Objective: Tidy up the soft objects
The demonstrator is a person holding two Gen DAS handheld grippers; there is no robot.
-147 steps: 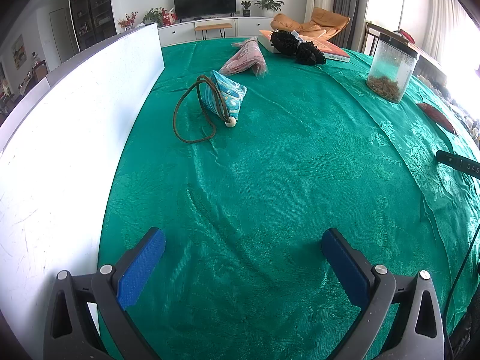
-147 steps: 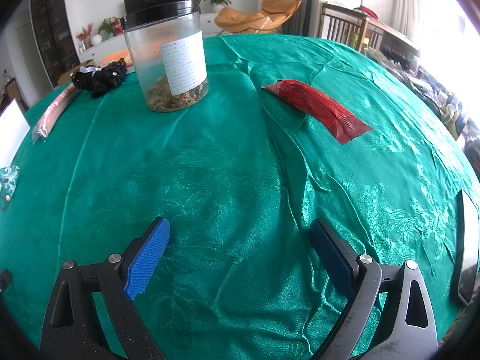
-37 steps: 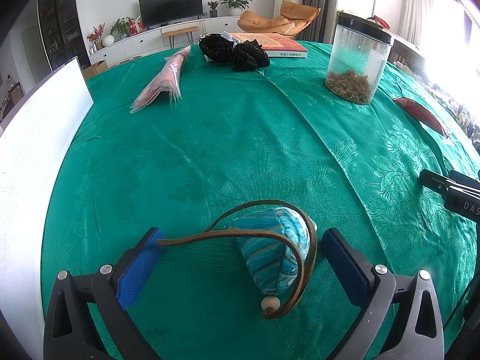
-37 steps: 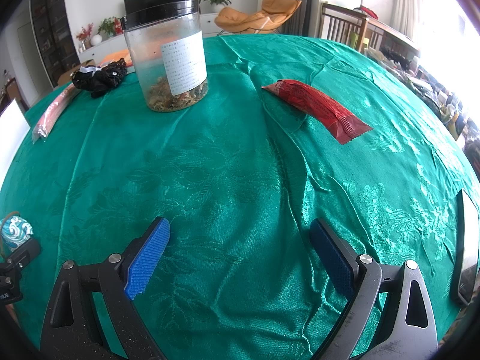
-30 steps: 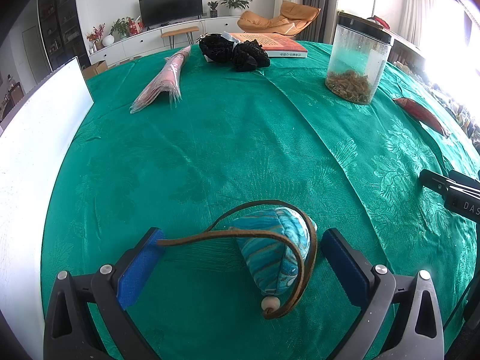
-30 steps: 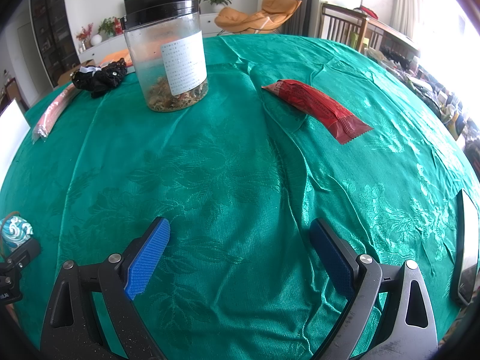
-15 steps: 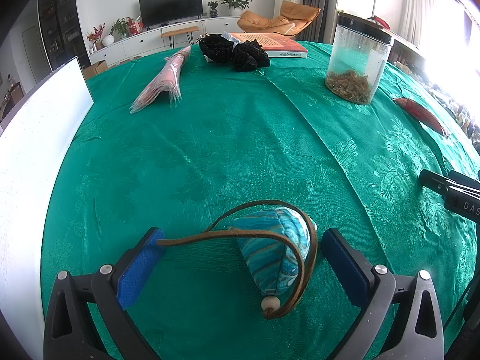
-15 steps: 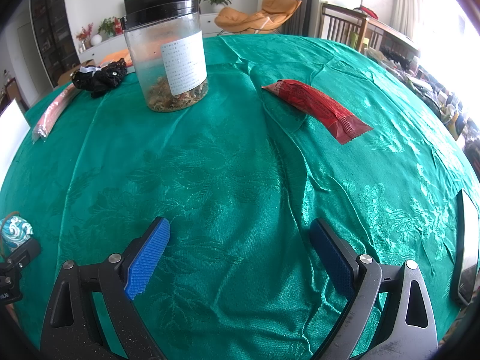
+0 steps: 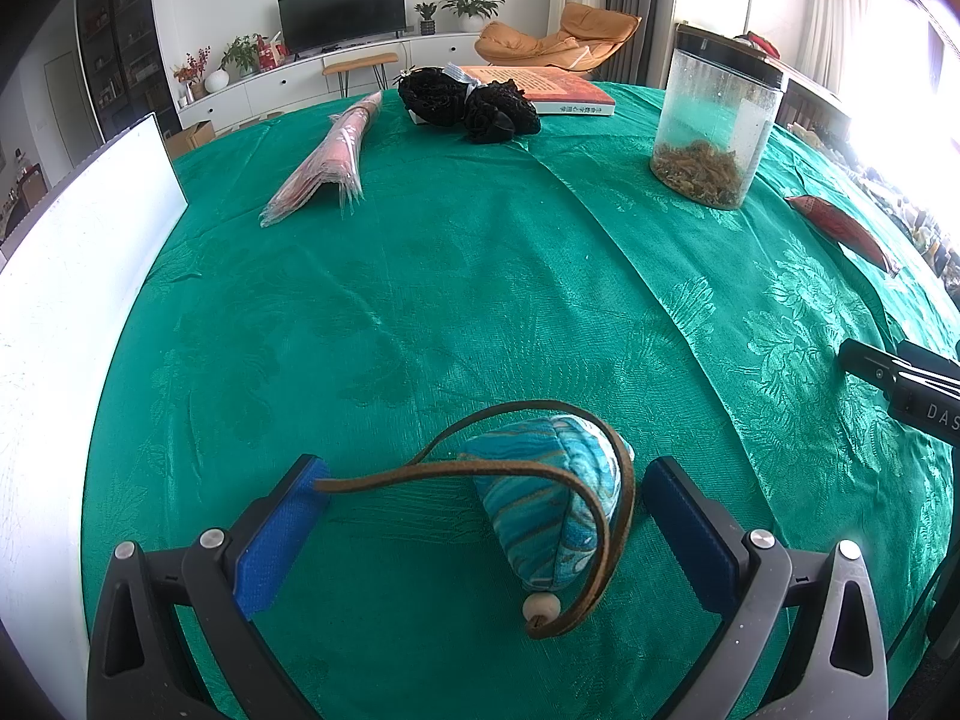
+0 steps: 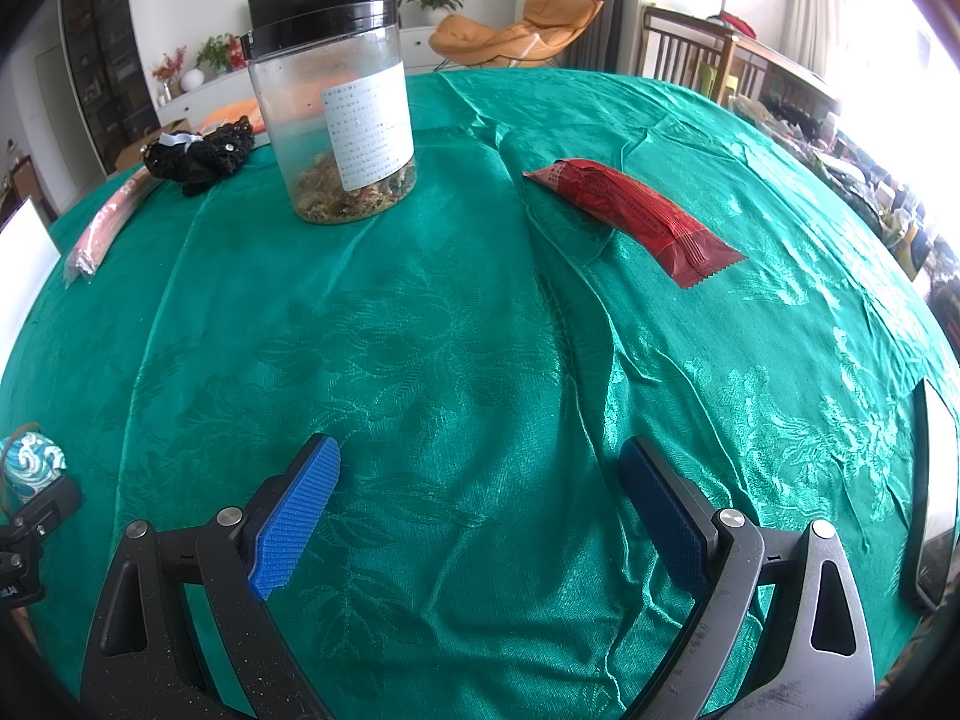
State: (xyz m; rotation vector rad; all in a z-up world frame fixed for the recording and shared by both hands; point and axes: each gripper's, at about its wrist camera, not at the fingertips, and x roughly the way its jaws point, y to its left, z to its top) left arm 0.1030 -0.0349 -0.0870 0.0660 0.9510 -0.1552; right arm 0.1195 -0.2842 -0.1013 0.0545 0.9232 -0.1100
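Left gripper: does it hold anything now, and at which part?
Nothing is held. The left gripper is open around the blue pouch; the right gripper is open, empty.

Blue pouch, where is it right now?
In the left wrist view the blue pouch lies on the green tablecloth between the left gripper's open jaws, nearer the right one, ungrasped.

Left wrist view: low over the green tablecloth (image 9: 480,276), facing 12 o'clock, pouch (image 9: 549,501) close.
Right wrist view: low, facing 12 o'clock, jar (image 10: 339,120) near.
Shared: jar (image 9: 711,120), red packet (image 10: 630,216), pouch.
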